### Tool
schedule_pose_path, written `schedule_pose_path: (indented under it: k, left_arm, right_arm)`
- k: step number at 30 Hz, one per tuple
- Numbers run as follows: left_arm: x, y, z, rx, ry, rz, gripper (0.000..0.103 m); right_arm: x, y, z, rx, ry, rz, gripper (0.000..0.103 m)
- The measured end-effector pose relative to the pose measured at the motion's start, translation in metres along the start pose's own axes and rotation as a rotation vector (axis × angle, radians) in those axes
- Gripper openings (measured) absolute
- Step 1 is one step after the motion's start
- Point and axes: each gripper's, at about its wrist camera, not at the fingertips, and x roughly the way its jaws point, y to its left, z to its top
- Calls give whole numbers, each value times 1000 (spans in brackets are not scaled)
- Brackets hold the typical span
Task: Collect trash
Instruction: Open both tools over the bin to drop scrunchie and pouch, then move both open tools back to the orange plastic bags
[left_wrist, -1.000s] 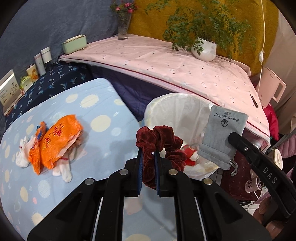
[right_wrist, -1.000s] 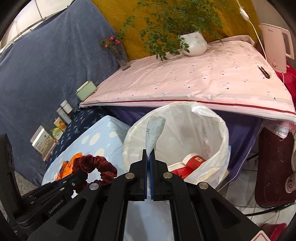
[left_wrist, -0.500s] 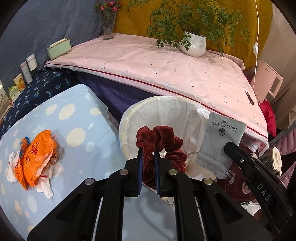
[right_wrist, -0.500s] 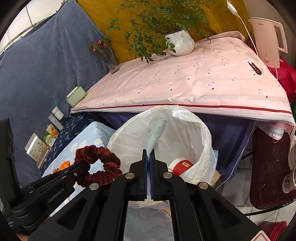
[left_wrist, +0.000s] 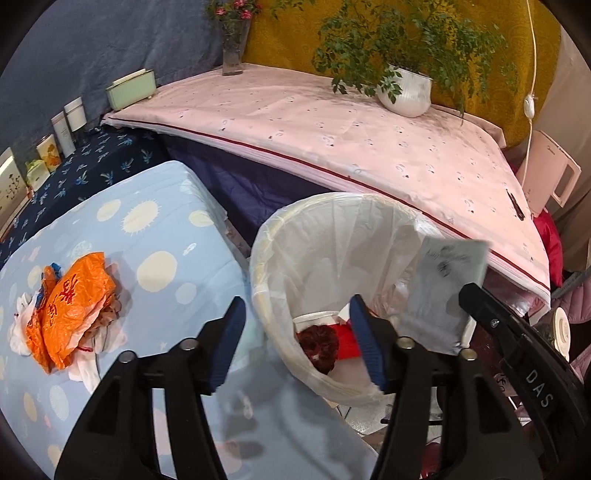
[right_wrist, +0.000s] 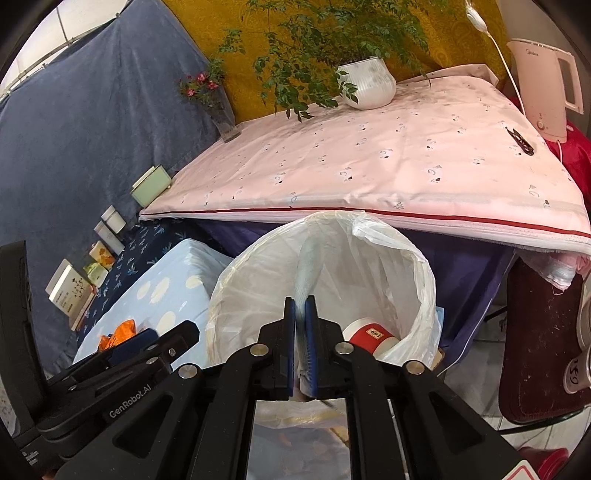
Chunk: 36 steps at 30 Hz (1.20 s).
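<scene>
A bin lined with a white bag stands beside the blue dotted bed. My left gripper is open over its near rim. A dark red scrunchie lies inside the bin next to a red and white cup. My right gripper holds a grey pouch between slightly parted jaws above the bin; the pouch looks blurred in the left wrist view. The cup shows in the bin. An orange plastic bag on white wrappers lies on the bed at left.
A pink-covered table behind the bin carries a potted plant, a flower vase and a green box. A kettle stands at the right. Small boxes and bottles line the dark blue cloth at left.
My left gripper opened and the scrunchie dropped into the bin. The right gripper's jaws have parted slightly around the pouch, which now looks blurred.
</scene>
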Motion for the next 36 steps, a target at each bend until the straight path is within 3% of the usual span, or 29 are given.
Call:
schedule_pose_path:
  k: [6, 22, 36]
  left_arm:
    - [-3, 17, -7, -39, 14, 20, 58]
    - [-49, 85, -50, -159, 3, 96, 60]
    - [-88, 191, -98, -316, 2, 227, 69]
  right_arm:
    - [0, 10, -2, -20, 6, 0, 11]
    - [-28, 68, -33, -100, 17, 41, 46]
    - [-32, 159, -83, -251, 101, 143, 48]
